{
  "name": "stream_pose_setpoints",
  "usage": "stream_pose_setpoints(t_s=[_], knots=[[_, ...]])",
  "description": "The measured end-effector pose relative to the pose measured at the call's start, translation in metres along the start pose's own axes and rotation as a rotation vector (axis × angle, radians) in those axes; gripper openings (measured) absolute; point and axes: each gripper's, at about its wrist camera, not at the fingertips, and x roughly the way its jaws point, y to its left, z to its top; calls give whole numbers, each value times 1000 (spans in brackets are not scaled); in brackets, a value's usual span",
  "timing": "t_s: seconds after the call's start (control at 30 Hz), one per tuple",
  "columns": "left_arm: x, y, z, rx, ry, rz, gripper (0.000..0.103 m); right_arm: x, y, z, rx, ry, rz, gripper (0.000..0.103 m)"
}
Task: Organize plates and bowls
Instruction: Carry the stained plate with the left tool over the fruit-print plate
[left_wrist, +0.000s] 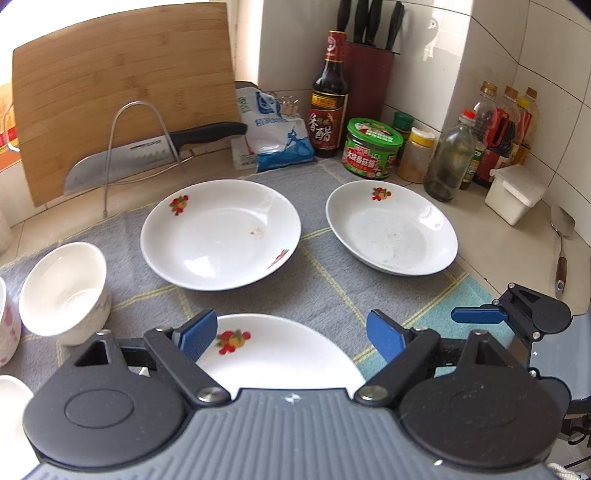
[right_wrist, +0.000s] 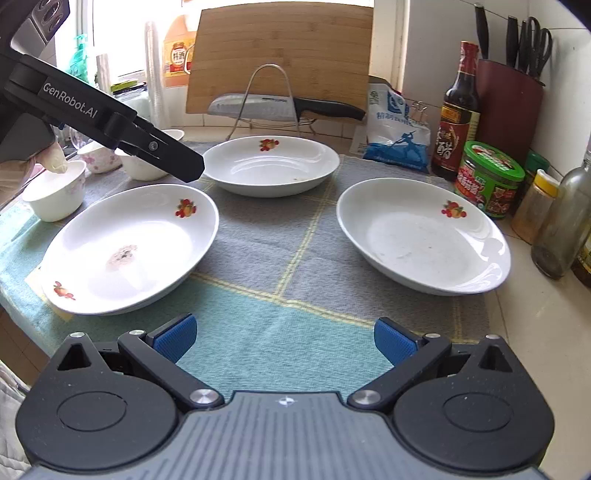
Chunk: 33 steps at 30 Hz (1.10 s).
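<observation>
Three white plates with fruit prints lie on a checked cloth (right_wrist: 295, 236). In the left wrist view, one plate (left_wrist: 280, 354) lies just below my left gripper (left_wrist: 291, 338), which is open and empty. Beyond it lie a second plate (left_wrist: 221, 234) and a third plate (left_wrist: 391, 227). In the right wrist view, my right gripper (right_wrist: 284, 341) stands open over bare cloth, between the near left plate (right_wrist: 133, 247) and the right plate (right_wrist: 424, 236), with the far plate (right_wrist: 271, 166) behind. White bowls (left_wrist: 64, 291) (right_wrist: 55, 192) stand at the cloth's left end.
A cutting board (left_wrist: 122, 92) and a knife (left_wrist: 147, 155) on a wire rack stand at the back. A salt bag (left_wrist: 273, 136), vinegar bottle (left_wrist: 328, 99), green-lidded jar (left_wrist: 373, 147), knife block (left_wrist: 369, 74) and more bottles line the right. A spatula (left_wrist: 561, 240) lies by the wall.
</observation>
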Motion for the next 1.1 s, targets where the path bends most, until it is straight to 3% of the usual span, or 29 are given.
stream_pose_setpoints(t_s=[0.27,0.67,0.87,1.1], knots=[[-28,32,-24,-51,-11,63,88,9,45,-5,-48,23,67,103],[-44,65,-41,-117,16,136,88,33,81,4,-143,27,153,103],[-41,72,-41,-127,38,145,88,40,86,9,-180,14,195,103],[-14,76,-34,-86,107,103,88,38,80,1,-183,-48,221,103]])
